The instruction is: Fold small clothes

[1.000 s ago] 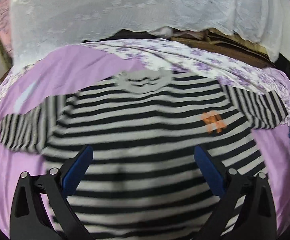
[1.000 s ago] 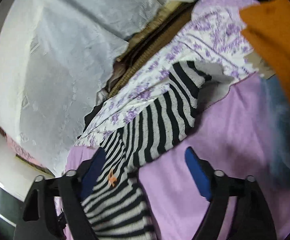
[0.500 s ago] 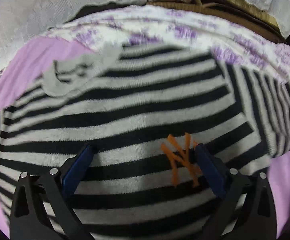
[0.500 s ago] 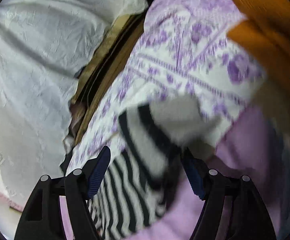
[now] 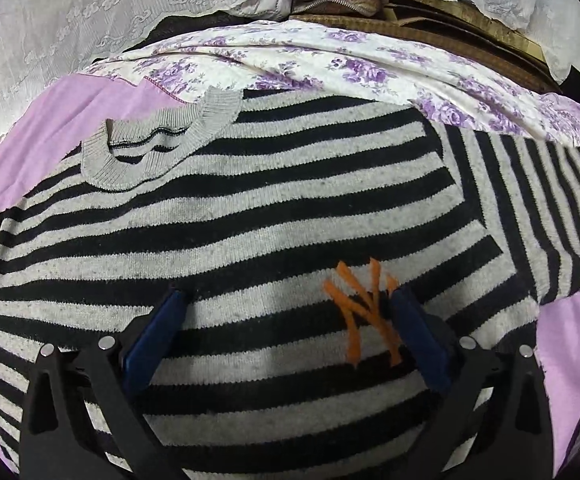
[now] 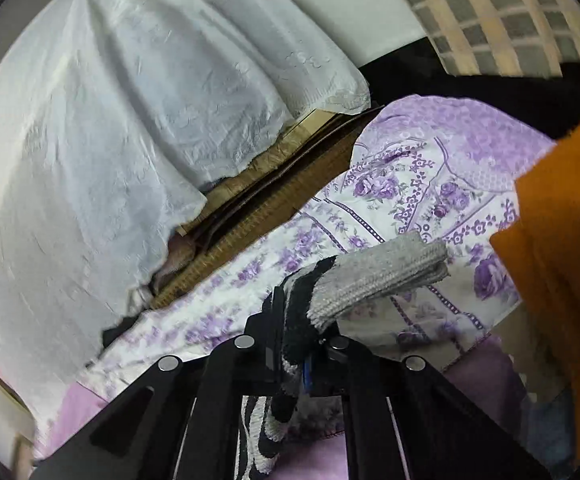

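Right now the left gripper (image 5: 286, 300) is wide open, fingertips on the striped sweater (image 5: 250, 208) w/ orange logo (image 5: 363, 316), spread flat on the purple sheet (image 5: 62, 112). Right gripper (image 6: 295, 340) just clamped shut on its sleeve (image 6: 377, 276), grey cuff sticking out over floral cloth (image 6: 401, 196).

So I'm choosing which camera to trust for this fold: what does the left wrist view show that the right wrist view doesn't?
Only the left wrist view shows the striped sweater spread flat, with its grey collar, orange logo and the open left tool over it. Only the right wrist view shows the right tool shut on the sleeve, its grey cuff sticking out, and an orange cloth. Both show the purple floral sheet and white lace cloth.
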`<state>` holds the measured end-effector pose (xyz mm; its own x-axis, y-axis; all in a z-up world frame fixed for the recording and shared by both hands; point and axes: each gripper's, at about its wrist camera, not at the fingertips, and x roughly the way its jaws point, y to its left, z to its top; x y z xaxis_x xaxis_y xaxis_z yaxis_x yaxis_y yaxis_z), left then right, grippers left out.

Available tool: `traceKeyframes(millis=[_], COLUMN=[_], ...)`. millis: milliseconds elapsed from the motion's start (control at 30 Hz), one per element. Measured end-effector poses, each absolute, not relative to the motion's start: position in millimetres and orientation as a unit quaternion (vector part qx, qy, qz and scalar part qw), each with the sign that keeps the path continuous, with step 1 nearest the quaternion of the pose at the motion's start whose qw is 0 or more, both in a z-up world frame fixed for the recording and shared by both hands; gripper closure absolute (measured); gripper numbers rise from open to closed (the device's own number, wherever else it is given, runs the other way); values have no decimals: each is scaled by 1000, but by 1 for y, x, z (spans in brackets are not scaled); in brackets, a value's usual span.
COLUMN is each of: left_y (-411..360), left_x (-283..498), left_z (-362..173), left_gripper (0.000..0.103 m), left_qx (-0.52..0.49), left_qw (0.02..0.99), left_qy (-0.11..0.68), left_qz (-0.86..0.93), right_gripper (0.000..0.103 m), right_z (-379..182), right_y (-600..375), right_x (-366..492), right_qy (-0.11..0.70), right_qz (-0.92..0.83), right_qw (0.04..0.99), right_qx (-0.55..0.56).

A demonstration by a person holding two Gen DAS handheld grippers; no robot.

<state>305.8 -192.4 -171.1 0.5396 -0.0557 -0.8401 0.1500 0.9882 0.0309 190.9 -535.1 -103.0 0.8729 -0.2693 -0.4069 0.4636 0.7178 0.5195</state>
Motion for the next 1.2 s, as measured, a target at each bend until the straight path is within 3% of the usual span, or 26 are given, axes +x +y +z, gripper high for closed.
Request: traceKeyframes(millis=[167,333,567,733,833,1000,1200], left_y=[-169,-117,1,84,94,70,81], left_x=[293,279,262,258,252,252,248], left_z=[-158,-141,-139,-157,-155,-161,-157], left_gripper=[4,4,4,4,4,4,4], left_qx=[13,3,23,-23,-42,37,15], left_qw=[870,882,889,879,891,894,893], left_qy=[484,467,453,469,448,437,442], left_qz=[-90,-61,53,86,58,90,87], right_gripper=[95,95,95,95,95,95,95], right_z=[-117,-101,-72,-63,-57,-48,-41], right_y=[-554,-538,-489,-452,-428,-388,-337], right_x=[186,185,186,193,199,213,226], right_qy=[165,152,149,171,180,191,200], right_qz=[-200,-174,-120,-103,-98,-84,-64], right_qw=[896,915,941,948,951,953,958], right_qx=[360,331,278,247,234,220,195])
